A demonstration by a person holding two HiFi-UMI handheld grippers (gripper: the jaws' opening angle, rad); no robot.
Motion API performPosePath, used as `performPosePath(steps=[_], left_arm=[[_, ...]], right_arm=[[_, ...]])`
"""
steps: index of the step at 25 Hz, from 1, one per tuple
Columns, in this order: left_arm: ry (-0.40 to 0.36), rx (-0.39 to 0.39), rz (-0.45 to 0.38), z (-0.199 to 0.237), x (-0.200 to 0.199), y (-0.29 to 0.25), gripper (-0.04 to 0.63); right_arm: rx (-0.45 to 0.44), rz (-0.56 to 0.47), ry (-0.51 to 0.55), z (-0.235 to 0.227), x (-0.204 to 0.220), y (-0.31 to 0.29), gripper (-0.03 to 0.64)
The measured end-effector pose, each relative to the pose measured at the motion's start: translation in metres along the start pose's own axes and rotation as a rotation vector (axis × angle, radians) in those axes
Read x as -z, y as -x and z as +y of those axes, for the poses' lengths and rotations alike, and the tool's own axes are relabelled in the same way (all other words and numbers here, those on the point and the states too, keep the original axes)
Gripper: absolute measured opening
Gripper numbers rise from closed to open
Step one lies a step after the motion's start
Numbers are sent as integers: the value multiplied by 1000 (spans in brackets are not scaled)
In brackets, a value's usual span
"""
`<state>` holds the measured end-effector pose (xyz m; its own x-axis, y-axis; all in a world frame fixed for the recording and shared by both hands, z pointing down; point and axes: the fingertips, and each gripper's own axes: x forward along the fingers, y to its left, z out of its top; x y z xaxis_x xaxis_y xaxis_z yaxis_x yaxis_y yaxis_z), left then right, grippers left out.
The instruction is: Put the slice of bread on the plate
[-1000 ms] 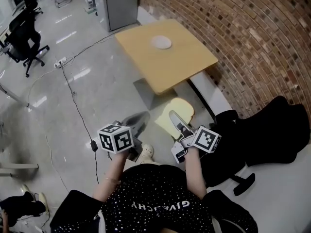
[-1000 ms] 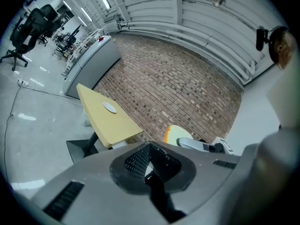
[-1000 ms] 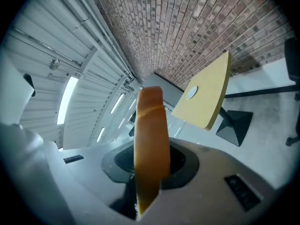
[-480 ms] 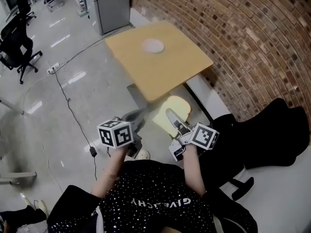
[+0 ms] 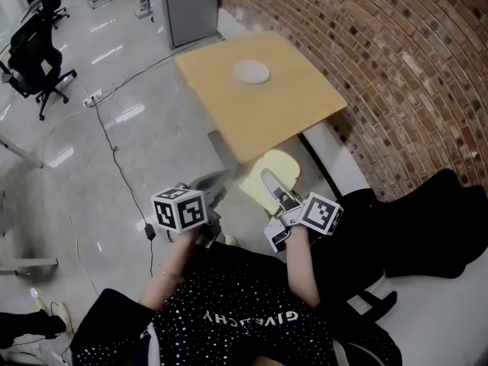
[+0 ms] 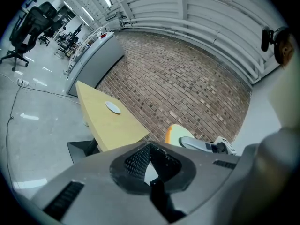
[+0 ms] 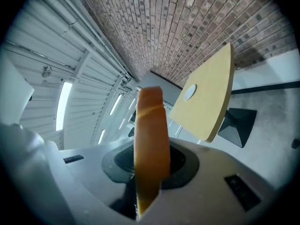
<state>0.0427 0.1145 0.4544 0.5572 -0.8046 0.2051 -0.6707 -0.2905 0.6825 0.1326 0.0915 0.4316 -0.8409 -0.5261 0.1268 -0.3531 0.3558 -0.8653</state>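
A pale yellow slice of bread hangs above the floor, short of the near edge of the tan table. My right gripper is shut on it. In the right gripper view the bread stands edge-on between the pads, its brown crust facing the camera. A small white plate lies on the far half of the table, with nothing on it. My left gripper is beside the right one, shut and holding nothing. The left gripper view shows the plate and the bread off to the right.
A brick wall runs along the right, with a white ledge at its foot. A black office chair stands close on the right. Cables and a power strip lie on the shiny floor at left. Behind the table is a grey cabinet.
Both grippers have moved slightly toward the table along with the person. The bread stays held in the right gripper.
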Motion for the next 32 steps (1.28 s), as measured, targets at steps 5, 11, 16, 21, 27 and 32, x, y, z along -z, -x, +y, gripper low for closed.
performPosePath(steps=[5,11,16,21,27,32], left_arm=[[-11,-7,-17,1,-11,-3,9],[17,-6,-26,13,-20,-12,9],[48,11,-19,28,-31,-39,9],[77,15,-17,51,-59,-74,9],[86,24,-6,77,-96,-115,9],[115,24,17,102,-125,-142,9]], right_arm=[[-7,17,-14,-1,-3,-11,98],[12,31,-27,-9,-8,-28,98],[45,29,-26,-23,-27,-43,98],[82,10,-47,-44,-59,-67,98],[96,10,-45,-58,-100,-111,98],[121,26,-58,-69,-124,-149,98]])
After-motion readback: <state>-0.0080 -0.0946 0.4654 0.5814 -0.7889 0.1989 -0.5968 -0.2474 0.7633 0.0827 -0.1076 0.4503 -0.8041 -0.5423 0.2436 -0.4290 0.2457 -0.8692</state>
